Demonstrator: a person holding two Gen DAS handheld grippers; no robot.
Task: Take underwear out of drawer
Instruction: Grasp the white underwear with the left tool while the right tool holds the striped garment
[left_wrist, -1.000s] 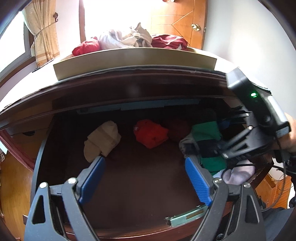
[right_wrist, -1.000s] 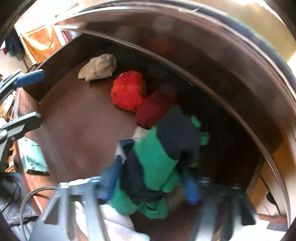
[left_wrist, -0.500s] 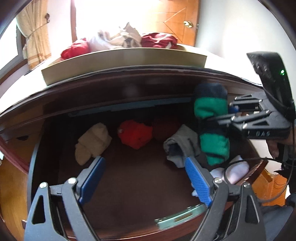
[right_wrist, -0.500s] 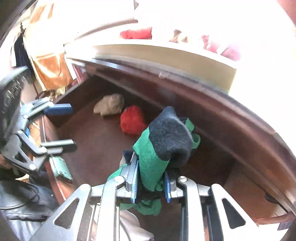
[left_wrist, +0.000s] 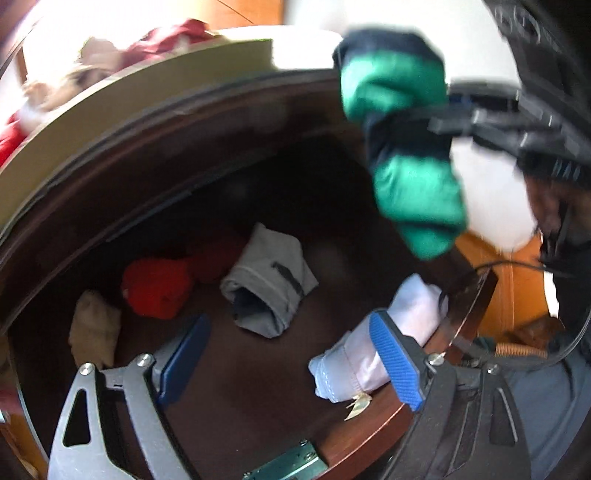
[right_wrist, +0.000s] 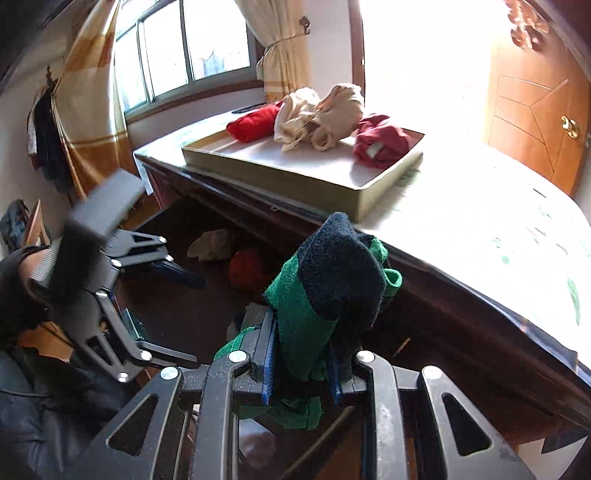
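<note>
Step in hand: lift-out of one piece.
- Right gripper (right_wrist: 299, 373): clamped on green-navy roll (right_wrist: 332, 291), clear above drawer (left_wrist: 369, 439), near surface (right_wrist: 480, 229) edge.
- Left gripper (left_wrist: 291, 358): jaws wide apart, nothing between, over drawer, close to white roll (left_wrist: 373, 347) at front corner.
- Remaining inside: grey roll (left_wrist: 266, 291), red roll (left_wrist: 155, 288), beige roll (left_wrist: 92, 328).
- Beyond: tray (right_wrist: 295, 177) on surface, holds clothes.

Next move, judged: carry roll over tray, lower, release. Left gripper: drop onto white roll, close.
</note>
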